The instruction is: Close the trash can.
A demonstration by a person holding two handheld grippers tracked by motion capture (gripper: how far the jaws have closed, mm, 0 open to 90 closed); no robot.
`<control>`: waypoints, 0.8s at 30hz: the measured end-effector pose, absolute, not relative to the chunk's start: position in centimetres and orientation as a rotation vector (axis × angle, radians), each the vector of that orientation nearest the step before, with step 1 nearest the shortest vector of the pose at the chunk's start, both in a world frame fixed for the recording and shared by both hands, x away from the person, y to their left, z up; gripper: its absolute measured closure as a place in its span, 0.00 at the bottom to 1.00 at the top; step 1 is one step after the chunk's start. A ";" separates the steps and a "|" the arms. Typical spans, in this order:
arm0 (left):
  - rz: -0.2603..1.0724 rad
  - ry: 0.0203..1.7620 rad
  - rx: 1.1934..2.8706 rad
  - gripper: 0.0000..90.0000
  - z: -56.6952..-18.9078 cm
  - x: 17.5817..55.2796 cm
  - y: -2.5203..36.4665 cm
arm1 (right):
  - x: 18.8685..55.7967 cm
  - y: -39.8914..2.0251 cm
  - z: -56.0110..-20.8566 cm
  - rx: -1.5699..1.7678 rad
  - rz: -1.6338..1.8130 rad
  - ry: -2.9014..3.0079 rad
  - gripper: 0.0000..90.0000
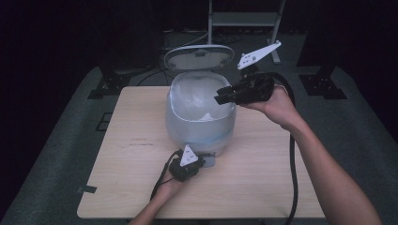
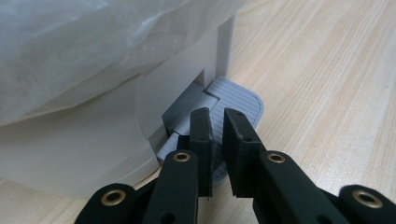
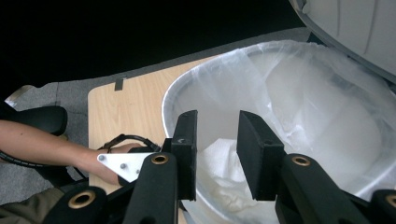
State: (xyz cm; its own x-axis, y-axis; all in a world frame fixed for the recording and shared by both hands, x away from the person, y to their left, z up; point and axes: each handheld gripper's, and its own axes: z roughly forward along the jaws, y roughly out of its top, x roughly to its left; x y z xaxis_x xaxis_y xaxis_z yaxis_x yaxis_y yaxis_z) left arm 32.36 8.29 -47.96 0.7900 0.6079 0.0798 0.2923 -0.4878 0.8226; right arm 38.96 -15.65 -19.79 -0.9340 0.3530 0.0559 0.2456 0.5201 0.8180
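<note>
left gripper [image 2: 217,123] closed, on pedal [image 2: 238,100] | right gripper [image 3: 217,135] parted, empty, over bin [image 1: 201,117]

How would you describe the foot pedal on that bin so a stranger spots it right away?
Find the white pedal bin lined with a clear plastic bag on the pale wooden table. At its base, on the person's side, a small grey ribbed pedal juts out, the one flat ridged tab, under the left gripper.

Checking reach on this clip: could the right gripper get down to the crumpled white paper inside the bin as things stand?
Probably yes: the lid stands open, and the right gripper, jaws apart and empty, hangs over the bin's mouth, right above the white paper.
</note>
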 end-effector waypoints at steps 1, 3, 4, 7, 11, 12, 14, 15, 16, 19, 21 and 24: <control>0.457 0.667 2.101 0.91 -48.0 32.4 8.3 | 38.9 -15.8 -19.9 0.524 1.389 2.636 0.75; 0.458 0.665 2.102 0.91 -48.0 32.4 8.3 | 38.8 -16.0 -20.0 0.528 1.387 2.633 0.74; 0.458 0.665 2.102 0.91 -48.0 32.4 8.3 | 38.8 -16.2 -20.0 0.533 1.388 2.630 0.74; 0.458 0.665 2.101 0.91 -48.0 32.4 8.3 | 38.7 -16.7 -20.3 0.547 1.402 2.620 0.73; 0.462 0.664 2.102 0.91 -48.0 32.3 8.3 | 38.5 -17.3 -20.6 0.556 1.404 2.616 0.72; 0.462 0.664 2.102 0.91 -48.0 32.3 8.3 | 38.5 -17.4 -20.6 0.559 1.399 2.614 0.72; 0.461 0.664 2.101 0.91 -48.0 32.3 8.3 | 38.3 -17.7 -20.6 0.564 1.409 2.609 0.71; 0.459 0.665 2.101 0.91 -48.0 32.4 8.3 | 38.2 -17.8 -20.6 0.560 1.411 2.607 0.71; 0.457 0.666 2.101 0.91 -48.0 32.4 8.3 | 38.1 -18.0 -20.6 0.561 1.411 2.606 0.71; 0.458 0.666 2.101 0.91 -48.0 32.4 8.3 | 37.9 -18.5 -20.7 0.570 1.413 2.601 0.70; 0.459 0.665 2.101 0.91 -48.0 32.4 8.3 | 37.7 -18.9 -20.9 0.579 1.410 2.596 0.70; 0.458 0.667 2.100 0.91 -48.0 32.4 8.3 | 37.6 -19.6 -21.2 0.592 1.412 2.590 0.70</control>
